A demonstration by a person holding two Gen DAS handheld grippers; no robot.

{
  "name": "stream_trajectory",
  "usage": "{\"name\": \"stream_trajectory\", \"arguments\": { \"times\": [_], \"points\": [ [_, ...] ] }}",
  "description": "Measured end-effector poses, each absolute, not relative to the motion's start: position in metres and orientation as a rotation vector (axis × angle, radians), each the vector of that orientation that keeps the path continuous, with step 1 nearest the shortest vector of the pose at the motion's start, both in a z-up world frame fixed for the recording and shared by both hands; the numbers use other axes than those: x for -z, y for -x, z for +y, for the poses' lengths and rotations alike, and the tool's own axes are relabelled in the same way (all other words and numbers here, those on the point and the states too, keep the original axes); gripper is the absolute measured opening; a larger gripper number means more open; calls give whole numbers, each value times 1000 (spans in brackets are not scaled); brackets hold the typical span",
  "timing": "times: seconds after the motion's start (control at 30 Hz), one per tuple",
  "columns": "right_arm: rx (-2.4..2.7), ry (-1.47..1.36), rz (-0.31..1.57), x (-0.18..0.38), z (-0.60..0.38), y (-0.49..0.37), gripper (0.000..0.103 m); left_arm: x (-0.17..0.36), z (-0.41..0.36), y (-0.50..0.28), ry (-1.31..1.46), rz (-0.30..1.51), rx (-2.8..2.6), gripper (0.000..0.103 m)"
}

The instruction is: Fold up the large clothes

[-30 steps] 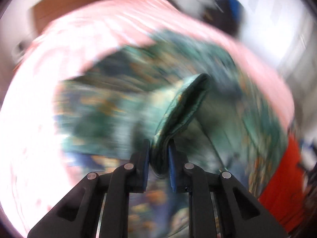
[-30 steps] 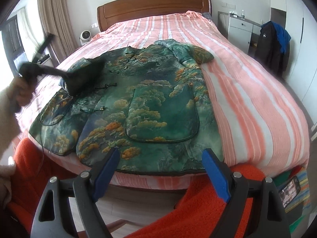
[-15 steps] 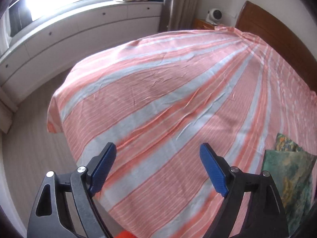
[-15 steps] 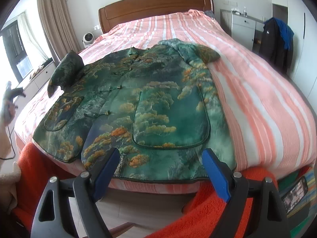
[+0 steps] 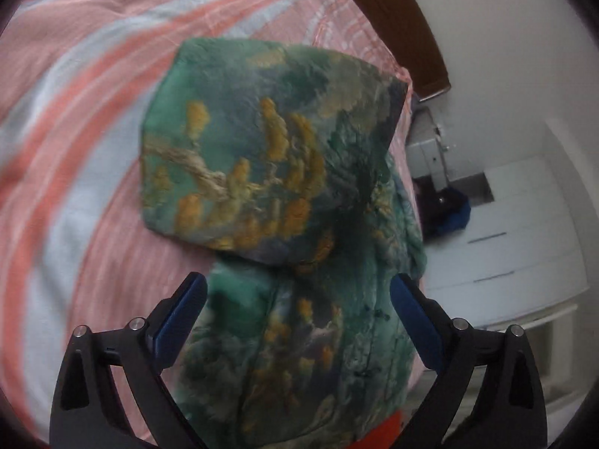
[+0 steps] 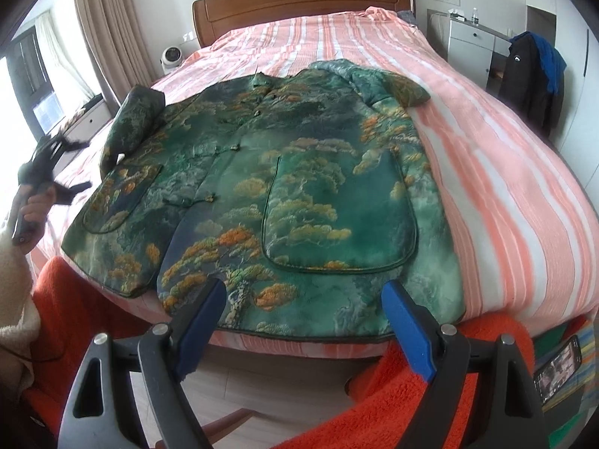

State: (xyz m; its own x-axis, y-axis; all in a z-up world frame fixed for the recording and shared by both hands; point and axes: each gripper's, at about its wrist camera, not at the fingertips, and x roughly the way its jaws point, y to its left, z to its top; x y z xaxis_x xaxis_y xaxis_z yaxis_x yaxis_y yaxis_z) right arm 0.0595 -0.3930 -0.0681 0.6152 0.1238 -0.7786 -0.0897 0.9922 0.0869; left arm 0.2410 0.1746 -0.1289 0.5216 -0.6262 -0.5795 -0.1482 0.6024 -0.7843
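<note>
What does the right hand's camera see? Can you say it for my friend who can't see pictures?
A big green jacket with orange trees lies flat on a pink striped bed, one sleeve folded in. The open right gripper hovers near its bottom edge.

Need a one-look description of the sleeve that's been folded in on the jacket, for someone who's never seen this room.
Start at the bed with the pink striped cover; a green jacket printed with orange-gold trees lies flat on it, buttons up. Go to its curtain-side shoulder: the folded sleeve is doubled back onto the jacket's edge there. The other sleeve, by the white cabinet, lies out on the cover.
</note>
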Motion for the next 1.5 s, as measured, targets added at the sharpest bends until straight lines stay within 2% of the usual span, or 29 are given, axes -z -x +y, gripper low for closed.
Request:
{"name": "stream_trajectory", "arguments": {
  "times": [0.13, 0.17, 0.2, 0.27, 0.3, 0.43, 0.53, 0.6, 0.63, 0.67, 0.83, 1.03, 1.17, 1.3, 1.4, 1.5],
  "points": [
    [-129, -43, 902, 68, -390, -61, 85, 137, 169, -265, 1003, 929, 160, 97],
    [-131, -39, 901, 67, -389, -60, 85, 134, 177, -267, 1059, 881, 122, 87],
    [-133, -35, 899, 67, -387, -59, 85, 129, 185, -266, 1093, 833, 95, 76],
    [-139, -26, 898, 67, -383, -57, 85, 113, 205, -269, 1115, 766, 62, 15],
    [-142, -22, 900, 68, -382, -55, 85, 100, 215, -270, 1092, 749, 51, 12],
    [-158, -42, 919, 77, -380, -55, 85, 32, 257, -260, 911, 613, -91, 10],
    [-169, -61, 925, 80, -379, -59, 85, -7, 296, -247, 704, 518, -424, 13],
    [-173, -54, 913, 78, -376, -60, 85, -12, 322, -237, 646, 484, -665, 40],
    [-175, -51, 905, 77, -375, -59, 85, -9, 335, -233, 668, 497, -721, 75],
    [-177, -49, 901, 76, -374, -58, 85, -4, 347, -231, 693, 529, -767, 94],
    [-177, -42, 919, 79, -377, -57, 85, 20, 344, -219, 692, 648, -710, 95],
    [-258, 138, 983, 56, -402, -104, 85, 47, 277, -199, 542, 766, -539, 96],
    [-231, 440, 947, 19, -410, -202, 86, 49, 233, -175, 419, 803, -431, 96],
    [-170, 676, 915, 15, -391, -330, 88, 54, 193, -168, 324, 845, -402, 96],
    [-82, 729, 947, 33, -378, -428, 88, 56, 177, -160, 284, 871, -379, 96],
    [-23, 652, 965, 56, -370, -507, 88, 58, 172, -151, 259, 887, -371, 96]
  ]
}}
